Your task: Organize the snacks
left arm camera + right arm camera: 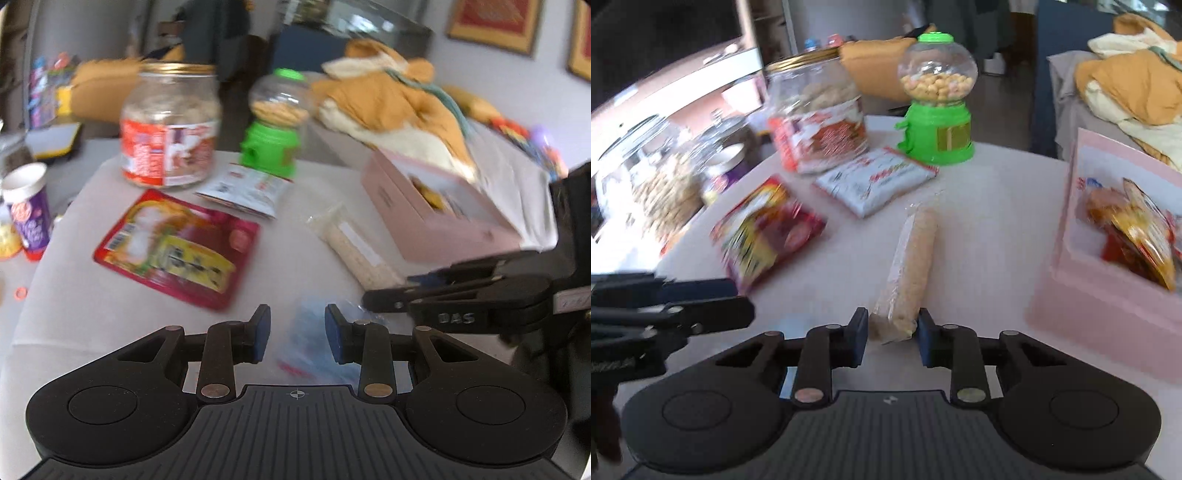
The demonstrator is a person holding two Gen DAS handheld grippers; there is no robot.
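Observation:
My left gripper [297, 334] is open over a blurred blue-and-red clear packet [314, 343] at the table's near edge. My right gripper [892, 338] is open, its jaws either side of the near end of a long beige wafer pack [912, 266]; the pack also shows in the left wrist view [356, 247]. A red snack pouch [177, 247] [764, 236] and a white sachet [245, 190] [877, 181] lie flat further back. A pink box [436, 218] [1108, 299] on the right holds an orange-red snack bag [1134, 236].
A big clear jar with a red label [170, 125] [816, 114] and a green candy dispenser [275, 125] [936, 99] stand at the table's far side. A purple cup [29, 210] stands off the left edge. An orange blanket [399, 99] lies behind the box.

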